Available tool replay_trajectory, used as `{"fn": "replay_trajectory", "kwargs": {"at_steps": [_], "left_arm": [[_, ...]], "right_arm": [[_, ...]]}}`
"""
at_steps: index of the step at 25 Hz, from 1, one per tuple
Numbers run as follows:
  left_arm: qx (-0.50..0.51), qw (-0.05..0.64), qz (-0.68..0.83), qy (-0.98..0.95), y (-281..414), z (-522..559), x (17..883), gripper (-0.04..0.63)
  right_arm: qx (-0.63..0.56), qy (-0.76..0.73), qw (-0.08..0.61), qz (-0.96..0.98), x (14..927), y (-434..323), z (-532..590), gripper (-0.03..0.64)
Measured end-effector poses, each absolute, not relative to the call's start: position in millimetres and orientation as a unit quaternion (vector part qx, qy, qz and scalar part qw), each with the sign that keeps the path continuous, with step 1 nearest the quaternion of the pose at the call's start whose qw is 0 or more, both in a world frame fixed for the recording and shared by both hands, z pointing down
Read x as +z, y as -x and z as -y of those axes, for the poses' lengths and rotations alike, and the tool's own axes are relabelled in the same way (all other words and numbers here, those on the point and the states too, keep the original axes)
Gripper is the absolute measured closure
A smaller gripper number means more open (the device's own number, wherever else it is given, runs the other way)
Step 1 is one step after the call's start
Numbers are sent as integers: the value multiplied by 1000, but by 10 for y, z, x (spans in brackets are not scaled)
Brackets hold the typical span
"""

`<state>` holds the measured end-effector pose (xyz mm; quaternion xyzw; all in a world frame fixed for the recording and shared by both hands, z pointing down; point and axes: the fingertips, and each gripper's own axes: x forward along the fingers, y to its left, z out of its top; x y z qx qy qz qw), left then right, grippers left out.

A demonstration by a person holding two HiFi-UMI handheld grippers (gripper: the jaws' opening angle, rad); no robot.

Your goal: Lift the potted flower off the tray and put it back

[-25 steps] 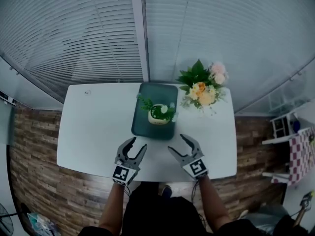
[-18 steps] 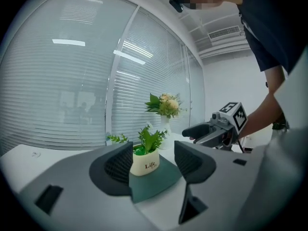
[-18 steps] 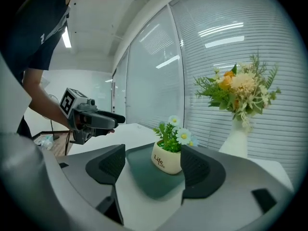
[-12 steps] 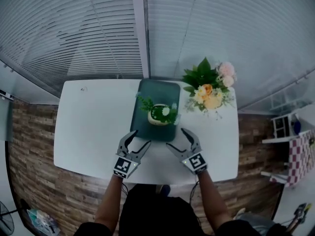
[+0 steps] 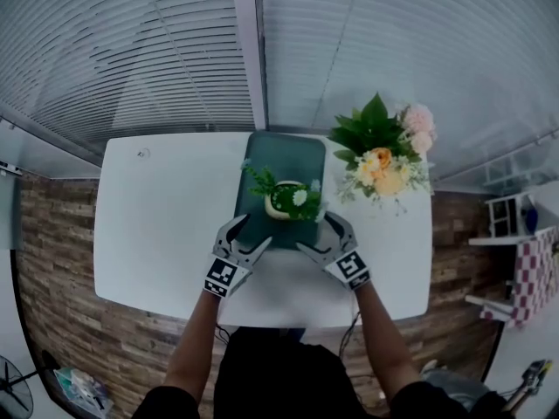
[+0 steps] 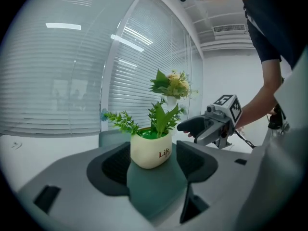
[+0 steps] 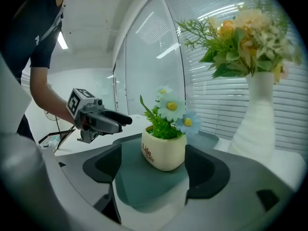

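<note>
Nearest in the head view, two bare forearms reach out from the person's dark-clad body and converge over the near edge of the white table (image 5: 162,234). The left gripper (image 5: 245,237) angles in from the left and the right gripper (image 5: 316,234) from the right. Both point away from the person and a little downward, their marker cubes facing up.

The jaws of each have just been opening and now stand wide apart, gripping nothing. Each gripper view frames the potted flower (image 5: 286,201) in the gap between its own pads, with the pads clear of the pot on both sides. The head view puts the fingertips at the near end of the dark green tray (image 5: 286,151), just short of the pot. The pot stands upright on the tray's near half.

Only the gripper views show the pot's side, cream with "Life" printed on it. The left gripper view shows leafy sprigs, with the other gripper and its bare arm to the right. The right gripper view shows white and pale blue daisy heads, with the opposite gripper to the left.

To the right of the tray stands a bouquet (image 5: 384,151) of peach and pink blooms. Its tall white vase (image 7: 257,119) shows plainly only in the right gripper view. Farthest away, slatted blinds (image 5: 157,51) cover the windows.
</note>
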<state>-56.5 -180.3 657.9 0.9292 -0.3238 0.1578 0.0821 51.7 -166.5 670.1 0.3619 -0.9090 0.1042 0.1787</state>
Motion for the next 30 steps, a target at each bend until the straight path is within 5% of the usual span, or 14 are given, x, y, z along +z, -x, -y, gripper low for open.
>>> {"fn": "replay_trajectory", "kwargs": {"at_steps": [30], "left_arm": [[270,17,217,-938,201,2139,7138,310]], "right_arm": [[66,-239,292,924,7165,-331,2209,219]]}}
